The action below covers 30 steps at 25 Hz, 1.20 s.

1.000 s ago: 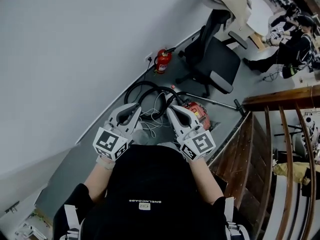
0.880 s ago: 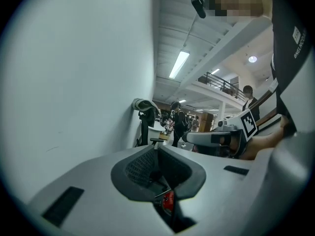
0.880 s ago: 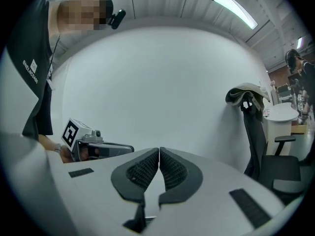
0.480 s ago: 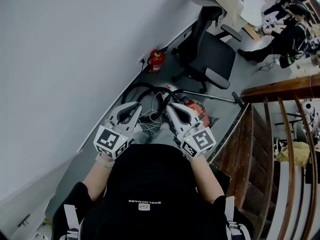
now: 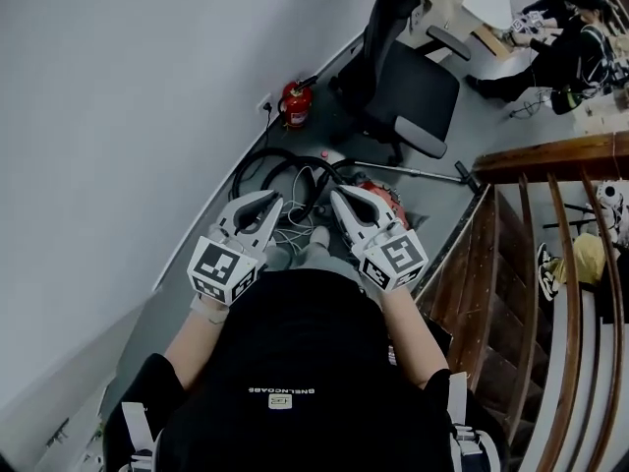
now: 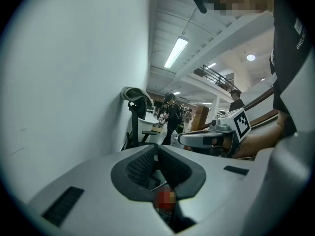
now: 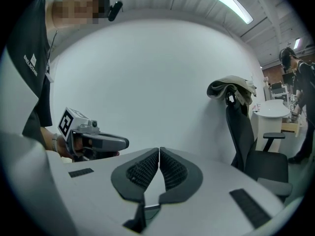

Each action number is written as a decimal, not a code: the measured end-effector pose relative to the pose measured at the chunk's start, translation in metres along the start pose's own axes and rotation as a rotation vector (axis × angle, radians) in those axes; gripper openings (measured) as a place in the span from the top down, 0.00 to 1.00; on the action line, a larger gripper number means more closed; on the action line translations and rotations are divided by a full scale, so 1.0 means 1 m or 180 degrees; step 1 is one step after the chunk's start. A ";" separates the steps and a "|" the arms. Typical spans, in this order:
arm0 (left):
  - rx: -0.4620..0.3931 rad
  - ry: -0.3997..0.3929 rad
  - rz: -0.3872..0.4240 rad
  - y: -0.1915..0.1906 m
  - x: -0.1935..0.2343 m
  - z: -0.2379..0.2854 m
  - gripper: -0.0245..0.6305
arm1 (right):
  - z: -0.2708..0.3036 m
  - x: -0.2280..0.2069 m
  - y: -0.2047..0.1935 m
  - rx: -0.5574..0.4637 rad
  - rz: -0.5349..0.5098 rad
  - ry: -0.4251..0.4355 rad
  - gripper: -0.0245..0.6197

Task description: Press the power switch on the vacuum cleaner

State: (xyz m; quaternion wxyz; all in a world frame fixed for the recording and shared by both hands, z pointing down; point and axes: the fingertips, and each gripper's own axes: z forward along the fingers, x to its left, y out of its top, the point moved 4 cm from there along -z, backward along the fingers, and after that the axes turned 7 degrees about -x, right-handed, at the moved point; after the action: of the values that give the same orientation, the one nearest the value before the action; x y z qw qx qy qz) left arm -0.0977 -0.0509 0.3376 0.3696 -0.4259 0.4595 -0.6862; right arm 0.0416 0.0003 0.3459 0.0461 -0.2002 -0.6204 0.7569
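Note:
The vacuum cleaner point(image 5: 390, 194) is a red canister on the grey floor by the wall. It shows in the head view just past my right gripper, which hides part of it. Its black hose point(image 5: 257, 165) loops to the left, and a metal wand point(image 5: 418, 171) runs right. No switch is discernible. My left gripper point(image 5: 267, 203) and right gripper point(image 5: 342, 198) are held side by side in front of my chest, above the floor and apart from the vacuum. Both are shut and empty, as seen in the left gripper view point(image 6: 156, 149) and right gripper view point(image 7: 159, 151).
A red fire extinguisher point(image 5: 295, 102) stands against the white wall. A black office chair point(image 5: 408, 79) with cloth over its back stands beyond the vacuum. A wooden stair railing point(image 5: 550, 155) runs along the right. White cables point(image 5: 295, 232) lie by the hose. People sit at the far right.
The floor scene has slid left and up in the head view, and the vacuum sits closer under the grippers. Both grippers stay shut, side by side.

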 end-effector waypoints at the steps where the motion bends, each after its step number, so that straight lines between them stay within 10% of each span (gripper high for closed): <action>1: 0.0031 0.0000 0.0004 -0.003 -0.003 0.004 0.94 | -0.004 -0.006 -0.005 0.0032 0.0012 -0.0031 0.92; 30: 0.0918 -0.0077 0.0119 -0.093 -0.063 0.128 0.94 | -0.122 -0.222 -0.274 0.1744 0.0444 -0.1058 0.92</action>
State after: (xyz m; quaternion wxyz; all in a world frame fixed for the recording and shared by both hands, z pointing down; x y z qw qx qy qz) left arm 0.0325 -0.0066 0.4378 0.4453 -0.3680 0.3594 -0.7329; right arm 0.2401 0.1040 0.6451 -0.0556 -0.0961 -0.3775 0.9193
